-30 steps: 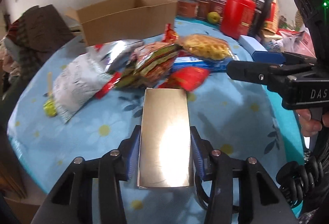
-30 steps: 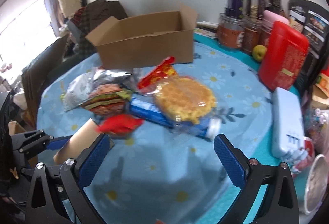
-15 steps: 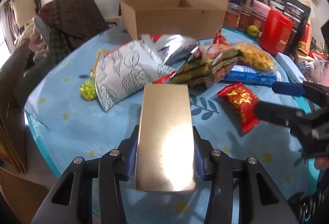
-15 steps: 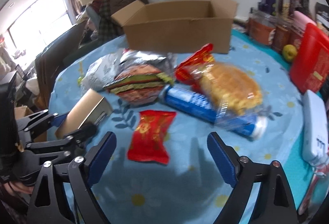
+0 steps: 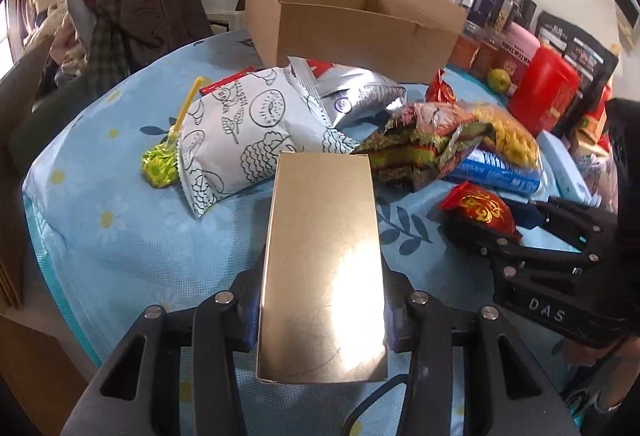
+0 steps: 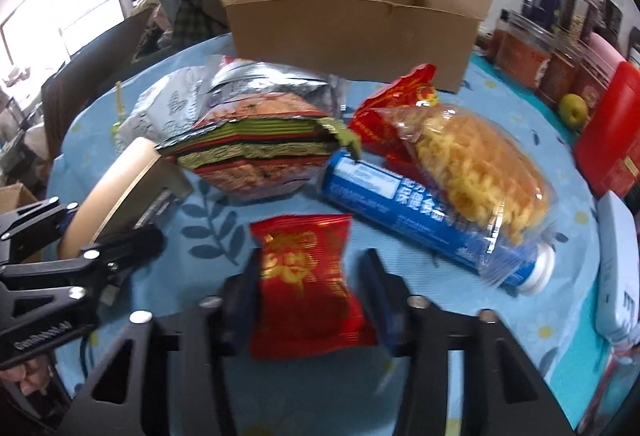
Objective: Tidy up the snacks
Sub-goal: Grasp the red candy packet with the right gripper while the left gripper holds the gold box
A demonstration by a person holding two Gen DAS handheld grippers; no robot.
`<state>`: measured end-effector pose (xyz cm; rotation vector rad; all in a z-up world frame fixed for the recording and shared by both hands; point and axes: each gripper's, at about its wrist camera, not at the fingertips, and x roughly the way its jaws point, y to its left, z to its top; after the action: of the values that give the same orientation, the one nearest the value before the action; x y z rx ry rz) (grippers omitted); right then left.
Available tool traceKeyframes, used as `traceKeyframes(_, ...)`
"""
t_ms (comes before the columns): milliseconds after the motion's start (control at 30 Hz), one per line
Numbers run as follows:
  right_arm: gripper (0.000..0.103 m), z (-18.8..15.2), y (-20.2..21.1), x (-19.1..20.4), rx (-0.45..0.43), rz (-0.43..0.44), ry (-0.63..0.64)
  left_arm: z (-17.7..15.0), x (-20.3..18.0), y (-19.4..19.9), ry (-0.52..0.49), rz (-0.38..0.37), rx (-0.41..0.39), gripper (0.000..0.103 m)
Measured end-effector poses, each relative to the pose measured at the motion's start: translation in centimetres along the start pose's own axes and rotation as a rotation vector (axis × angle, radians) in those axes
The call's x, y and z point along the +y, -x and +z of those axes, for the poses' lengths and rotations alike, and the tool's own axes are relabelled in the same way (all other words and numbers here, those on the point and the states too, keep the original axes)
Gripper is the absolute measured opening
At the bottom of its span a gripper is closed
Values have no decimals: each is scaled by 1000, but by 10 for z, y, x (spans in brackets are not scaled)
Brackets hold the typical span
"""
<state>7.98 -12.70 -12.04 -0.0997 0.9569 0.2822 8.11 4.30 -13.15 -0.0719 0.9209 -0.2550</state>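
Fingers (image 6: 372, 288) of the right gripper (image 6: 310, 290), apart a second ago, now pinch the small red snack packet (image 6: 306, 284) on the tabletop (image 6: 460, 316), while the left gripper (image 5: 322, 304) grips its gold box (image 5: 322, 256), both ready for the cardboard box (image 6: 352, 24).

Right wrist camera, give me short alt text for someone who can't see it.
The right gripper closes its fingers around a small red snack packet on a blue flowered tablecloth. Behind lie more snacks and an open cardboard box.
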Motion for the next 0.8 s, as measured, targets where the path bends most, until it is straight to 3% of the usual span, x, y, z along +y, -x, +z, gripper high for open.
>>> traceKeyframes(333,40,-2,7,-10,43,32,-29,-18,-10,23,-20,-8,-20,44)
traceKeyframes(533,40,-3,33,3,-11,58,-5,-25,-16,49,-27,-23,-62,44)
traceKeyframes(800,40,-16,63,18,-81,58,-64,-25,-17,75,-72,-26,-115,44)
